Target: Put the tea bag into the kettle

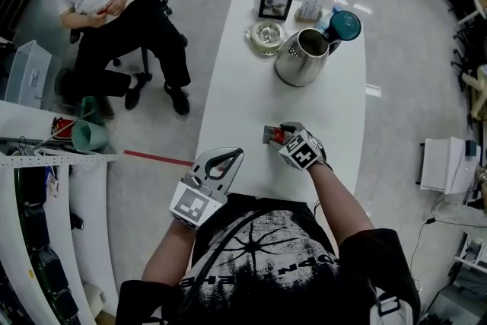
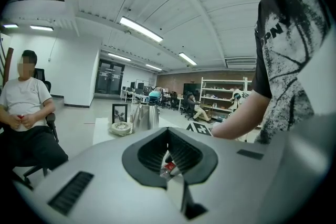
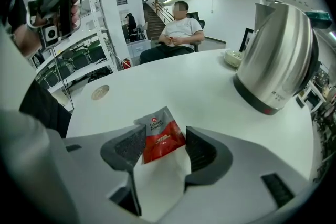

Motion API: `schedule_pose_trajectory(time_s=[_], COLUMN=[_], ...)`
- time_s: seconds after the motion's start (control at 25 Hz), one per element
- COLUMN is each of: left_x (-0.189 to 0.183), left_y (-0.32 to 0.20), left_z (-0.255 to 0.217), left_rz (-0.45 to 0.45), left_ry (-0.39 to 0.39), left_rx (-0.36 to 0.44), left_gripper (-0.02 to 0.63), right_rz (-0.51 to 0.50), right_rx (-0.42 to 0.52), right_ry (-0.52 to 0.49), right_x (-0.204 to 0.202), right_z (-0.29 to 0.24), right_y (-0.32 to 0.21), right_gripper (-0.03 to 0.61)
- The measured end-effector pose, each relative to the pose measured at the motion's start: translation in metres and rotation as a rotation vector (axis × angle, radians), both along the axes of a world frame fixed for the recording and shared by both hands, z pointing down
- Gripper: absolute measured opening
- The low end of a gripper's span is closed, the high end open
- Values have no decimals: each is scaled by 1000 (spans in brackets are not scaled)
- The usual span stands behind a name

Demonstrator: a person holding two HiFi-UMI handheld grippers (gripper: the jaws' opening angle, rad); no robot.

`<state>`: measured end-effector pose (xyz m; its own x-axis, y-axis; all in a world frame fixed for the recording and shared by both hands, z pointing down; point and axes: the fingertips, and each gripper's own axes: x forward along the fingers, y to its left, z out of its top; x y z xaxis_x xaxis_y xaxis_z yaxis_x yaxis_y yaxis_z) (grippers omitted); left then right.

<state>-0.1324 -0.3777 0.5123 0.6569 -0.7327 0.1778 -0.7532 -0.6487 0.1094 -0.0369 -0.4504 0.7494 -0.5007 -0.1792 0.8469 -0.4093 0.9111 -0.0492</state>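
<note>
Where the table's (image 1: 243,87) near end met the person's chest, the one tea bag (image 1: 272,135) (image 3: 160,131) lay flat on the white top, a red and grey sachet. It sat between the fingers of the right gripper (image 1: 280,136) (image 3: 164,145). Those fingers stood apart, one on each side of the sachet, not pressing it.

Beyond the sachet, bare table ran up to the single steel kettle (image 1: 302,55) (image 3: 275,57), which stood well apart at the far end, nearer the right edge. Its teal lid (image 1: 344,25) was tipped open towards that edge. To the kettle's left sat one round glass dish (image 1: 266,36), and behind that one picture frame (image 1: 275,3), close to the far edge. One small box (image 1: 310,8) stood beside the frame.

The left gripper (image 1: 234,155) (image 2: 168,150) hung at the table's left edge near the near end, well apart from the sachet. Its fingers were drawn together at the tips and held nothing.

Left of the table lay open floor, where one person (image 1: 114,4) sat on a chair near the far corner.
</note>
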Motion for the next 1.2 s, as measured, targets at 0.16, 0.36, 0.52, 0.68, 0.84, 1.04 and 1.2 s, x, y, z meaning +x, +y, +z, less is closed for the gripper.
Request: schedule_pose_trajectory(time_s=[0.16,0.36,0.52,0.68,0.84,1.04,1.2], left_x=[-2,1,6,12,17,21,27], left_y=[-2,-2,-3,-3,-2,-3,-3], left_z=[1,0,-1,0,-3,-3,-1], left_rz=[0,11,25,38,51,60,84], left_ry=[1,-3,0,-7,-19,-37,-53], left_rx=[4,5,9,6,12,15,13], left_gripper=[8,8,8,8,8,8,8], right_rz=[-25,-84,-94,-84,-62,-24,31], right_rx=[-6,4,26,33,29,29,42], right_ry=[21,52,62,50,28,-19,-77], right_x=[-1,-6,-6,-7,-6,-3,1], right_z=[-1,-3,-3,-4,-5,-9,-20], right_y=[0,10,11,10,10,7,4], right_gripper=[238,119,61,26,20,18,18])
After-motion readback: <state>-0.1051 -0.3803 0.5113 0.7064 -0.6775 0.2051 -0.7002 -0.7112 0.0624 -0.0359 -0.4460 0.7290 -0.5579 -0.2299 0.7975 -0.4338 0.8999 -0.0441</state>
